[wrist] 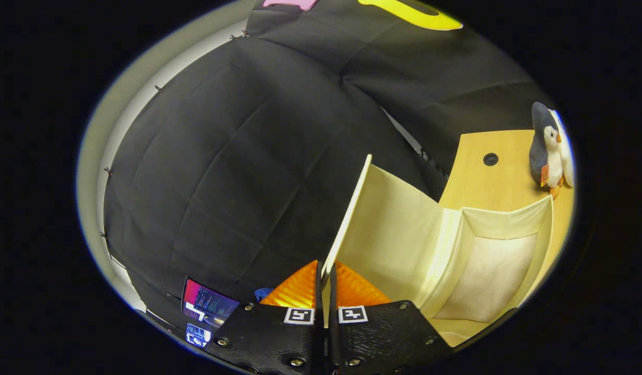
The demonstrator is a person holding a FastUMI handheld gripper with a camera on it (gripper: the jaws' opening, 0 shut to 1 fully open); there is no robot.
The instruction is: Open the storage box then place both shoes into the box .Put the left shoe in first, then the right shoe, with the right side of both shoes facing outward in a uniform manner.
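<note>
Both fingers of the gripper (324, 276) pinch the box lid (347, 219), raised on edge. Right of it, the box (456, 245) stands open on the table (477, 182), a penguin toy (549, 148) at the far right.

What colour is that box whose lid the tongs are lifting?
Cream, almost ivory: the storage box and its lid, pinched by the tongs, seen in the gripper view.

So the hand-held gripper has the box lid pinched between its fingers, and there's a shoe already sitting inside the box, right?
Not quite. The hand-held gripper does pinch the lid, but the gripper view shows no shoe in the visible part of the storage box.
</note>
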